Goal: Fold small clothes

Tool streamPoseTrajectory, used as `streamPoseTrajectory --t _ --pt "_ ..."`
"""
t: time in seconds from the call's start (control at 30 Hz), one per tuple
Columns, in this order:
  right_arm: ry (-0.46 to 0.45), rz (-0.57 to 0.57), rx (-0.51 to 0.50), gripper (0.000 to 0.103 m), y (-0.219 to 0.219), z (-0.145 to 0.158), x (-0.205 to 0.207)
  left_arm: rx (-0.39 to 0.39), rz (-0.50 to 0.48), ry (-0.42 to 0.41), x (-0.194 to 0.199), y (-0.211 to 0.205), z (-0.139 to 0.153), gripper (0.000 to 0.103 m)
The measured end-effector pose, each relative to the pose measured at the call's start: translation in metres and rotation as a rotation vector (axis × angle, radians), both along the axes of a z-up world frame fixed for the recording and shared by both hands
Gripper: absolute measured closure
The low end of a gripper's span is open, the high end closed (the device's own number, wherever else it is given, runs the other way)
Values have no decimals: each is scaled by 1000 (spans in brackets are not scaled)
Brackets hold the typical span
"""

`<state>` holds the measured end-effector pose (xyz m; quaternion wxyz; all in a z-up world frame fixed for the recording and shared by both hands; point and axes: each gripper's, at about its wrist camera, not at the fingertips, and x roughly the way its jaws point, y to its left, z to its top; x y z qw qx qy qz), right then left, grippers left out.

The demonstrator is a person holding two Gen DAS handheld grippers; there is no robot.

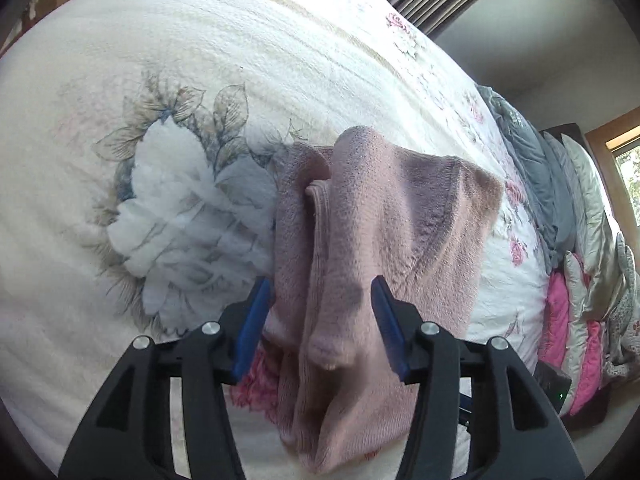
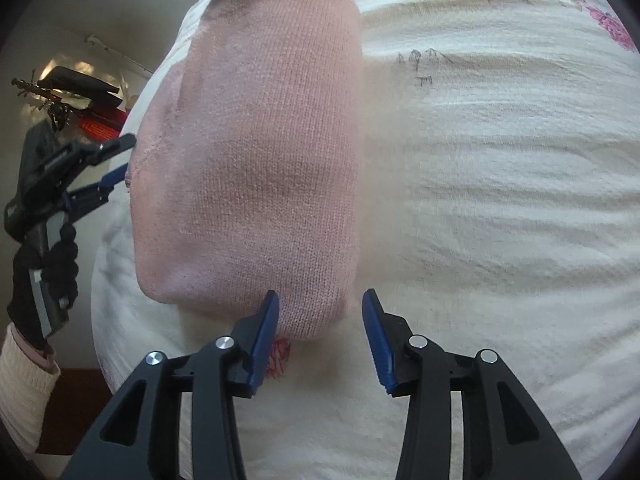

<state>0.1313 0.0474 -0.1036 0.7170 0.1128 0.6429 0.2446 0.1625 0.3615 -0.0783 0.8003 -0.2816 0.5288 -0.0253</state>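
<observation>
Jaws of the left gripper [image 1: 322, 312] and the right gripper [image 2: 320, 326] are spread around the pink knit garment [image 1: 360, 220], which is laid on the bed [image 1: 180, 60].

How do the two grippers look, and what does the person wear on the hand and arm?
Both the left gripper and the right gripper have black plastic linkage arms with silver round pins and blue ribbed fingers. In the right wrist view, the hand wears a black glove, above a cream knitted sleeve with a pink edge.
</observation>
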Motion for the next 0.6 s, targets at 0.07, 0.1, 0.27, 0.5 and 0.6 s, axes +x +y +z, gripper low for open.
streamPoseTrajectory --t 0.07,0.1,0.27,0.5,0.6 --pt "-1 6 -13 59 -5 -2 -1 22 -26 10 7 -6 -4 67" --pt "1 3 -14 59 -7 -2 0 23 -33 14 7 -5 -7 74" --pt "3 -26 -10 59 -12 -3 2 -66 45 29 -13 18 -31 85" --pt "-12 -22 34 47 -3 1 12 -147 31 42 -21 24 -26 56" --pt "-23 -28 74 38 -3 5 21 -156 15 42 -19 22 -27 41"
